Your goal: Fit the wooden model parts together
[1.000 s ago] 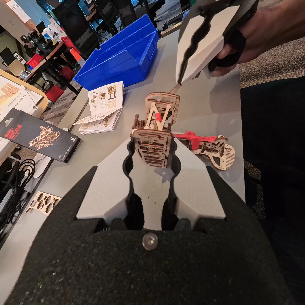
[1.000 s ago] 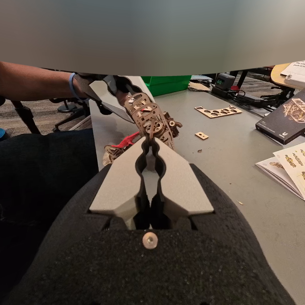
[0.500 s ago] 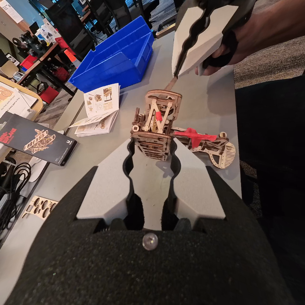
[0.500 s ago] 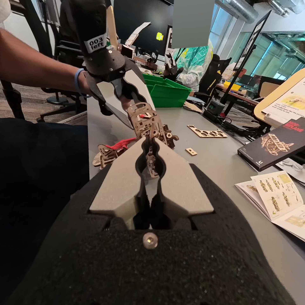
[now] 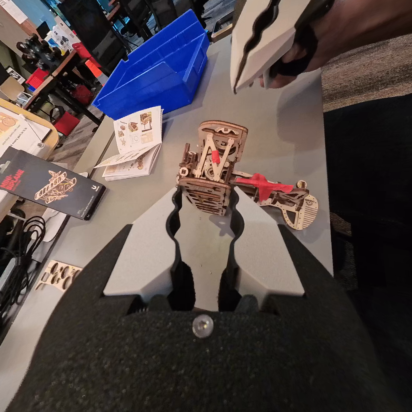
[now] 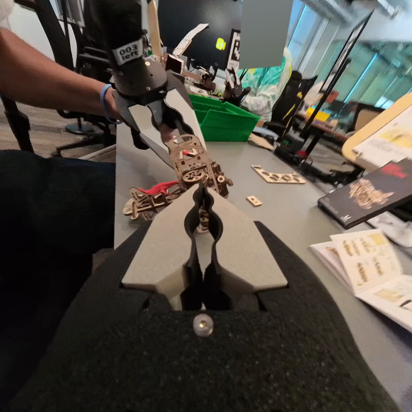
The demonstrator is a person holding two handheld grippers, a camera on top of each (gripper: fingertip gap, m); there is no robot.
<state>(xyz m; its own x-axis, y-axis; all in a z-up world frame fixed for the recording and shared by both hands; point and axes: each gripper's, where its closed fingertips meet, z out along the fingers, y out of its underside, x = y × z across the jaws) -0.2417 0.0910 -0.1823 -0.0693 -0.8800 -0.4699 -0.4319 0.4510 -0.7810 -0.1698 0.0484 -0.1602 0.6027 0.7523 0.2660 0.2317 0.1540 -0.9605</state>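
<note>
A wooden biplane model (image 5: 211, 160) with red tape (image 5: 263, 185) on its body stands on the grey table (image 5: 138, 223). My left gripper (image 5: 205, 194) is shut on the near wing, one finger at each edge. My right gripper (image 5: 236, 89) hangs above and behind the model, jaws shut, clear of the top wing. In the right wrist view the right gripper (image 6: 201, 189) points at the model (image 6: 196, 174), and the left gripper (image 6: 185, 153) clamps its wing. I cannot tell whether a thin part sits between the right fingertips.
A blue bin (image 5: 156, 78), an open booklet (image 5: 136, 145), a black box (image 5: 49, 182), a punched wooden sheet (image 5: 58, 274) and cables (image 5: 17, 256) lie to the left. A green bin (image 6: 223, 120) and a small wooden piece (image 6: 254, 200) are on the table. The table edge runs just past the tail (image 5: 298, 207). Across from one pair of fingers to the other is roughly 10 centimeters.
My right gripper has lifted up and away from the model's top wing, and the thin stick seen at its tip no longer shows. The left gripper keeps its hold on the wing.
</note>
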